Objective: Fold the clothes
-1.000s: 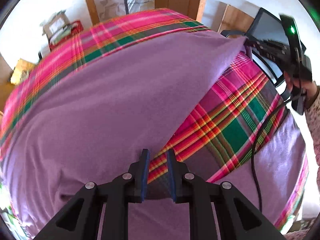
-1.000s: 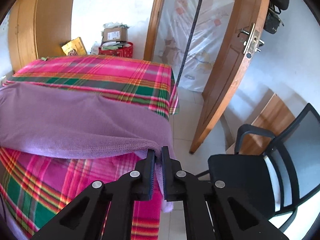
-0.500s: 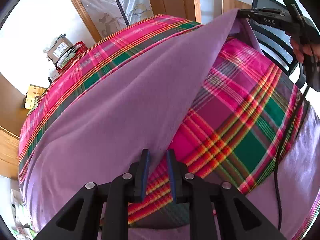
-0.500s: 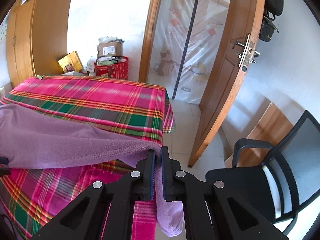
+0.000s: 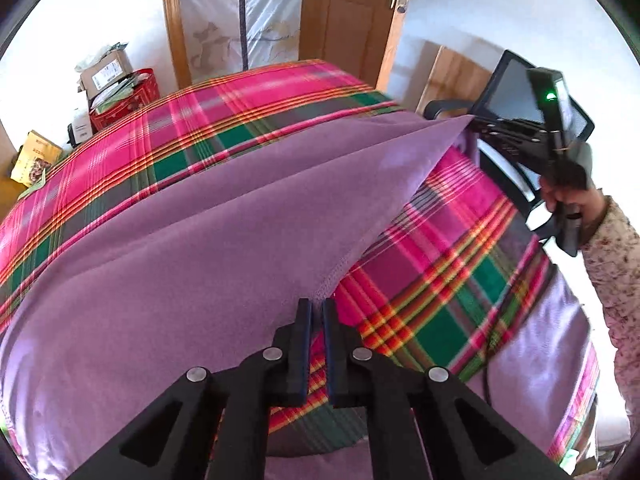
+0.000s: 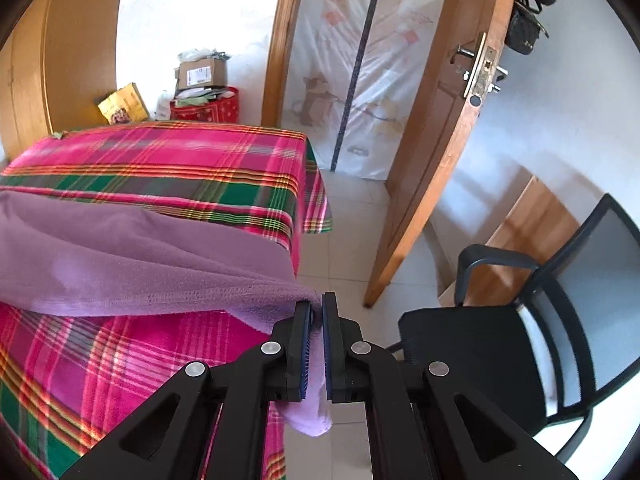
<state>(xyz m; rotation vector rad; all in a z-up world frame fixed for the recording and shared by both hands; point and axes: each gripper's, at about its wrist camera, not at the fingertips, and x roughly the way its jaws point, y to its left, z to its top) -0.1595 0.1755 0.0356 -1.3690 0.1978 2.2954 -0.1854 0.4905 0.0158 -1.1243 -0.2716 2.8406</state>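
Left tool (image 5: 316, 304) has just pinched shut on the purple cloth's (image 5: 168, 264) hem; right tool (image 6: 316, 308) clamps its corner. Lift both evenly twd 12 o'clock, keeping the edge taut over the bench (image 5: 440, 280).

Black left gripper (image 5: 316, 304) with silver screws; speckled beige sleeve (image 5: 612, 264).

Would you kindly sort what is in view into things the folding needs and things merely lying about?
Needed:
purple garment
left claw
right claw
plaid-covered table

Lying about:
office chair
cardboard box
red bag
door
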